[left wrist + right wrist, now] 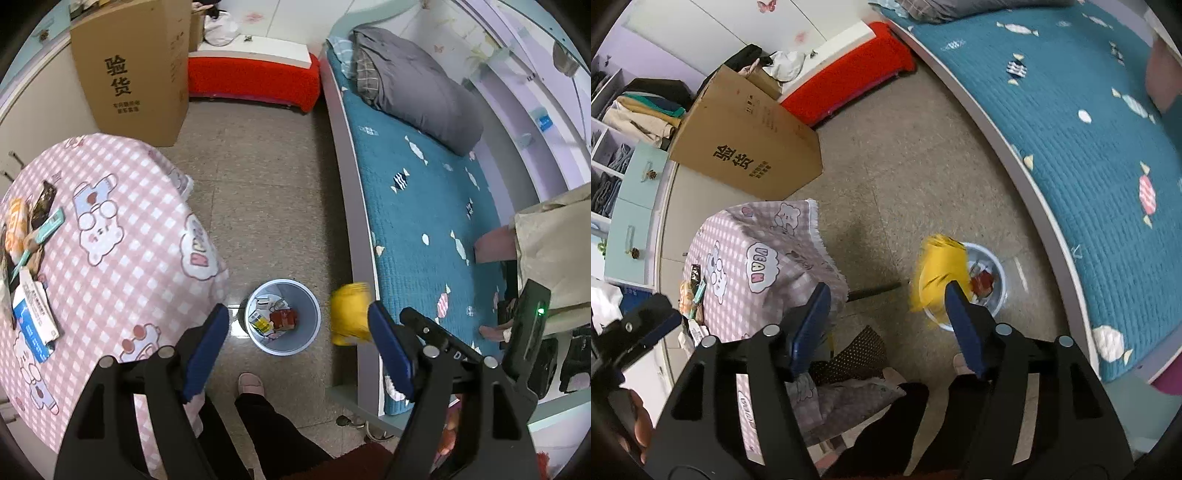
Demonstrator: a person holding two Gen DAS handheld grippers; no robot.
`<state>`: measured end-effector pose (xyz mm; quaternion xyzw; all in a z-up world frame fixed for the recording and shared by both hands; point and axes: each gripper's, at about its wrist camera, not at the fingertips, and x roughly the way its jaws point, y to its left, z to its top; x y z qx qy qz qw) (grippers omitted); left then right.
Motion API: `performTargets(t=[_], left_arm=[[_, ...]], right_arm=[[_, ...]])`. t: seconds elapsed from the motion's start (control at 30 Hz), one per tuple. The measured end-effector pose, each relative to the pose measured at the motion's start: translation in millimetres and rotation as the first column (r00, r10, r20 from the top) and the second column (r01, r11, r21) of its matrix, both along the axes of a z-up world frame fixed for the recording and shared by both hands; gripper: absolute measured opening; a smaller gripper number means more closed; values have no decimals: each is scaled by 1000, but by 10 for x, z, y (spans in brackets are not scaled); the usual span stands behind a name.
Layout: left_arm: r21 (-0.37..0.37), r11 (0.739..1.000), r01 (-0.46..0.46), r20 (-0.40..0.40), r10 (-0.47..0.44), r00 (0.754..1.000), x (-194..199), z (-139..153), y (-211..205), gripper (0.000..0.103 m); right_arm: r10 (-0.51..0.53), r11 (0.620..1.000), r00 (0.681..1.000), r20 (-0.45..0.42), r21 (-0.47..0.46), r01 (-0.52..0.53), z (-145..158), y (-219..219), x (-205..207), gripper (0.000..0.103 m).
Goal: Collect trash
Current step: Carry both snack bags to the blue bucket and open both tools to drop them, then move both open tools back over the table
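Trash: crumpled yellow plastic wrapper (936,273) — blurred, free above the round pale-blue plastic bin (282,317).
My right tool (886,317): wide, empty.
My left tool (299,343): wide, empty.
Next: more worktop (122,229) litter, I judge.

Cardboard box (136,70): large black characters "验货" printed on side, two lines of smaller print beneath, too small to read. Same box from right wrist view (746,147): "验货" appears tilted. Tablecloth (761,266) just below box: cloud patch lettered "VEAN". Packets on tablecloth carry print, unreadable.
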<state>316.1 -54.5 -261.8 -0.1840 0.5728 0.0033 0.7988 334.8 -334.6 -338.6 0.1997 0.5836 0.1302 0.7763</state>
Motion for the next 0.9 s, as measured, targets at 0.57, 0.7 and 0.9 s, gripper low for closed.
performTargets(t=[0.57,0.7,0.9], left_arm=[[-8,995,-103,24,103,994,-443,92,700,76],[-6,995,-96,46,96,994,-600,158,1007,76],[1,996,-85,62,85,994,-951,250,1690,76]], right_arm=[[114,993,992,50,-5,-114,299,786,-245,68],[124,992,988,90,-15,-123,452,1103,-387,69],[89,996,989,121,12,-91,612,1723,-704,69]])
